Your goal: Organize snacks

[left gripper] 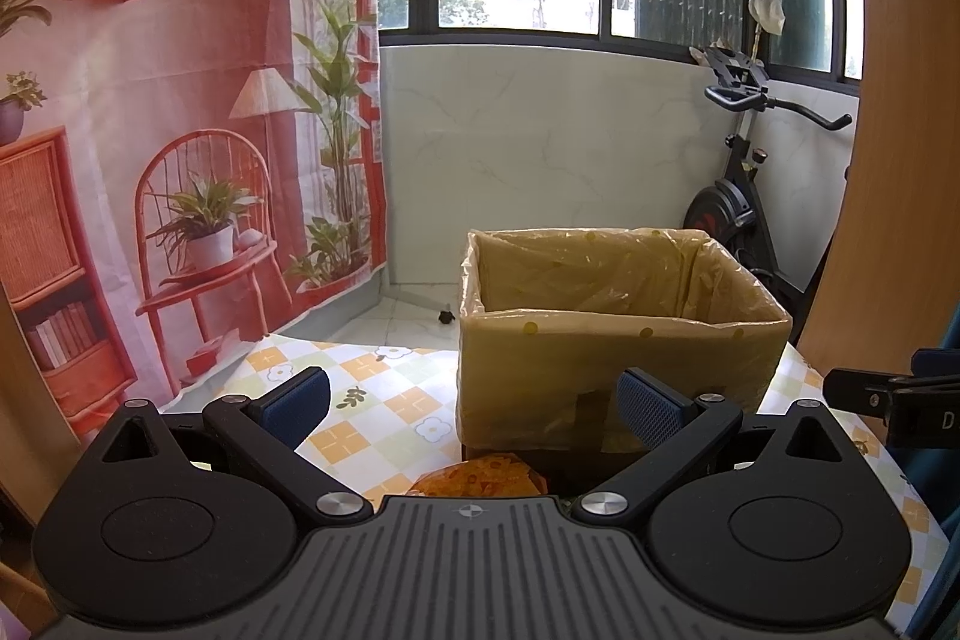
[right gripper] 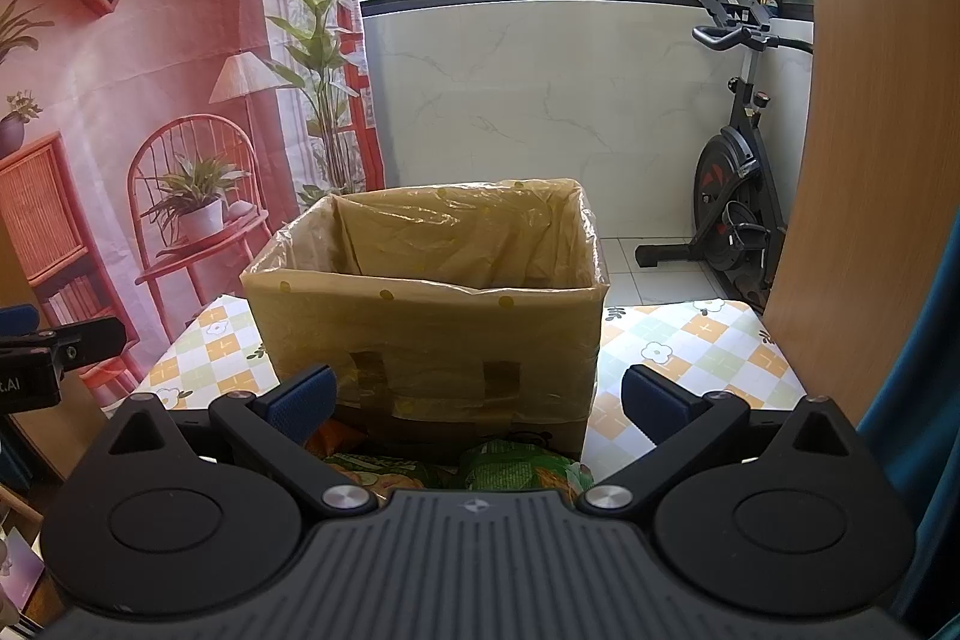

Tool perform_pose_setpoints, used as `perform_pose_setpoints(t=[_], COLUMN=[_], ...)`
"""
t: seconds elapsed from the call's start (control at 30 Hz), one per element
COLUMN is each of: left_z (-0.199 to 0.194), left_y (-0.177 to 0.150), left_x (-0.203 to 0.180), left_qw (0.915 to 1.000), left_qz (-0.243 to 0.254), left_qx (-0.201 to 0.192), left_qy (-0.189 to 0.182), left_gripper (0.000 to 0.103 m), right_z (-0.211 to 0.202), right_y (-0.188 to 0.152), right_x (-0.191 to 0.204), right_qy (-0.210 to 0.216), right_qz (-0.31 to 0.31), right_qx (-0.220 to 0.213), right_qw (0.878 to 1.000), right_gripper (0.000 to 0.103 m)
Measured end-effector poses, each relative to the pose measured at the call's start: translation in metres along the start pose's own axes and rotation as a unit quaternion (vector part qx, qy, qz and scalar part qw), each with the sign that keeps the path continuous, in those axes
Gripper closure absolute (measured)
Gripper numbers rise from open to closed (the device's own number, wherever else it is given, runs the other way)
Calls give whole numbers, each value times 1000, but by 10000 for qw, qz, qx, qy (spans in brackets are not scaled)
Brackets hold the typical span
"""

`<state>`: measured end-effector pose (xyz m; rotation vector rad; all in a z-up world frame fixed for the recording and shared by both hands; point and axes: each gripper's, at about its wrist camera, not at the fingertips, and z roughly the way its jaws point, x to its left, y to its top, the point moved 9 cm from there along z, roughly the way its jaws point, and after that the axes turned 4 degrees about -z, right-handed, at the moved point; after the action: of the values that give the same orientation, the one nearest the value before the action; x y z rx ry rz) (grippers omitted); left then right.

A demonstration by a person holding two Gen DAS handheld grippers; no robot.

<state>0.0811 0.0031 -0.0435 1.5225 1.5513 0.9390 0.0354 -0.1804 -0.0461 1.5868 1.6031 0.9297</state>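
Observation:
A cardboard box [left gripper: 618, 370] lined with a yellow plastic bag stands on the checked tablecloth; in the right wrist view the box [right gripper: 432, 328] is straight ahead. An orange snack packet [left gripper: 480, 478] lies at the box's near foot, just below my left gripper [left gripper: 474, 400], which is open with nothing between its blue pads. In the right wrist view, green snack packets [right gripper: 516, 466] and an orange one [right gripper: 330, 439] lie before the box, under my right gripper [right gripper: 477, 400], open and empty. Each gripper's tip shows at the edge of the other's view.
The table [right gripper: 690, 346] carries a floral checked cloth and ends shortly behind the box. An exercise bike [right gripper: 738, 196] stands on the tiled floor at the back right. A printed backdrop [left gripper: 150, 160] hangs at the left, a wooden panel [right gripper: 870, 160] at the right.

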Motion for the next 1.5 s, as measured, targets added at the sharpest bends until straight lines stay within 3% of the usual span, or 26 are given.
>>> perform_pose_setpoints(t=[0.4,0.57,0.67,0.83,1.07,1.2,1.33,1.5], left_z=[25,38,44,45,56,58,74,95], left_y=[2,-2,-8,-21,-31,-39,-59,-83], left_x=[40,56,60,63,60,53,42,51], left_qw=[9993,9987,9993,9976,9986,9981,9976,9945], left_qz=[-15,132,-86,-684,-495,-393,-241,-481], left_qx=[30,33,157,-5,-108,-242,238,718], left_qy=[365,496,314,-84,-118,-414,-600,-591], left_gripper=[0,0,1,1,2,2,2,2], right_z=[-1,5,11,24,40,49,58,65], right_y=[4,-2,-9,-20,-35,-45,-57,-72], right_x=[-9,-15,-17,-17,-22,-21,-20,-26], right_qy=[287,91,93,149,185,123,217,36], right_qz=[333,269,306,378,519,409,344,372], right_qx=[-462,-622,-630,-496,-355,-186,-18,37], right_qw=[9980,9977,9975,9979,9979,9989,9992,9993], right_gripper=[0,0,0,0,0,0,0,0])
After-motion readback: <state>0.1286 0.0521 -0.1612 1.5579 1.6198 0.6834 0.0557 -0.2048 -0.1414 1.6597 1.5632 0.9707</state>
